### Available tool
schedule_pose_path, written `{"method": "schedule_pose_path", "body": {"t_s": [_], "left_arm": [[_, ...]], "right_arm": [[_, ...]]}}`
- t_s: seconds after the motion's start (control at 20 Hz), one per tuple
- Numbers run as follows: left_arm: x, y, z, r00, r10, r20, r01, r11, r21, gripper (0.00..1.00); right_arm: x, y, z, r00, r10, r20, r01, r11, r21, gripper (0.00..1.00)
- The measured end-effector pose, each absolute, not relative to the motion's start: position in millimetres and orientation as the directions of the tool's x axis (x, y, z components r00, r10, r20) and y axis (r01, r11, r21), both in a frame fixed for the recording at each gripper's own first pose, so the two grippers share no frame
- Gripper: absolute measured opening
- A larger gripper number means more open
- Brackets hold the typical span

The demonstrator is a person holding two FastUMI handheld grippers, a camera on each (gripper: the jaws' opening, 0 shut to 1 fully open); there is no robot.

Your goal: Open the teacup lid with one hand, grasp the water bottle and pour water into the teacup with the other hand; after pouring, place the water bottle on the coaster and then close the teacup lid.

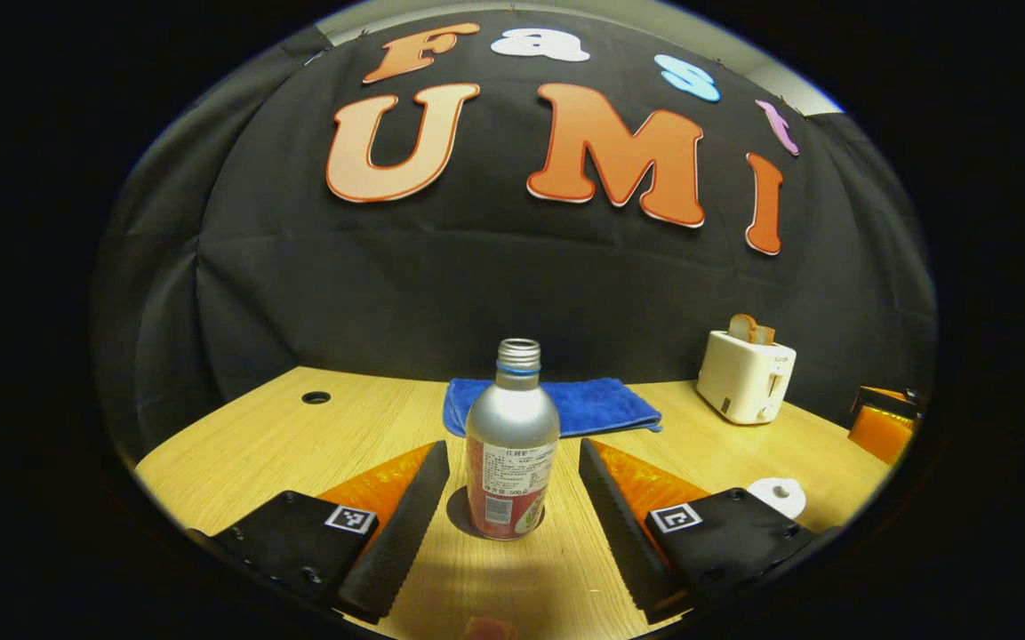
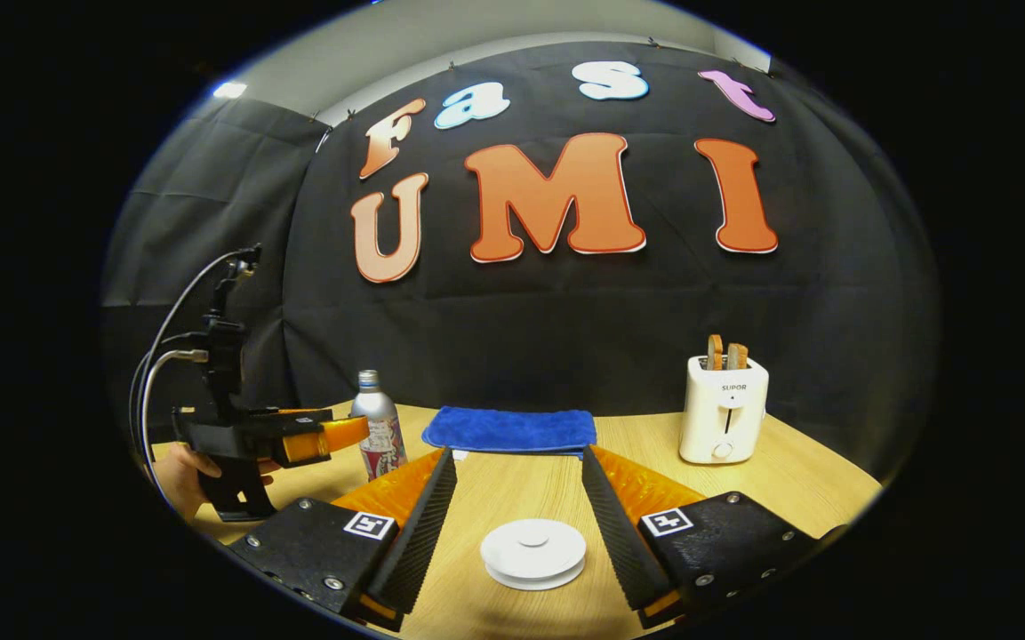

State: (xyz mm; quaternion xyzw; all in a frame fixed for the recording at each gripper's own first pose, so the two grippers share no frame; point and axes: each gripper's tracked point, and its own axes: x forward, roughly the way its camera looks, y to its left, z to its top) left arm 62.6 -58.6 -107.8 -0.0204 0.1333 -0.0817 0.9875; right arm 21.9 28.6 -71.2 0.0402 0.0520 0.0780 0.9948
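Note:
A silver water bottle (image 1: 512,444) with a red label and no cap stands upright on the wooden table (image 1: 236,462). A dark round patch shows under its base. My left gripper (image 1: 512,449) is open, one finger on each side of the bottle, neither touching it. In the right gripper view the bottle (image 2: 379,436) stands at the left, with the left gripper (image 2: 334,437) reaching toward it. A white round lid (image 2: 534,551) with a small knob sits low on the table between the fingers of my open right gripper (image 2: 519,458). The lid (image 1: 777,496) also appears right of the bottle.
A folded blue towel (image 2: 508,429) lies at the back of the table. A white toaster (image 2: 725,409) with bread slices stands at the back right. A hand (image 2: 179,476) holds the left gripper's handle. The table has a small round hole (image 1: 316,397) at its far left.

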Motion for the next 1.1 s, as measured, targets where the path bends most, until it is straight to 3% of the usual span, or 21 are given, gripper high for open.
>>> {"method": "schedule_pose_path", "body": {"t_s": [0.35, 0.95, 1.1], "left_arm": [[6.7, -48.3, -49.9, 0.99, -0.096, -0.099, 0.091, 0.994, -0.055, 0.96], [-24.8, -51.2, -23.5, 0.998, -0.053, 0.017, 0.053, 0.998, 0.015, 0.96], [-3.4, -52.7, -30.1, 0.998, -0.063, 0.002, 0.063, 0.998, 0.012, 0.96]], "right_arm": [[7.0, 39.1, -43.4, 0.991, 0.134, -0.029, -0.132, 0.989, 0.069, 0.86], [1.7, 42.9, -40.9, 0.994, 0.108, -0.017, -0.107, 0.991, 0.085, 0.86], [2.7, 38.4, -39.5, 0.995, 0.097, -0.01, -0.096, 0.992, 0.078, 0.86]]}}
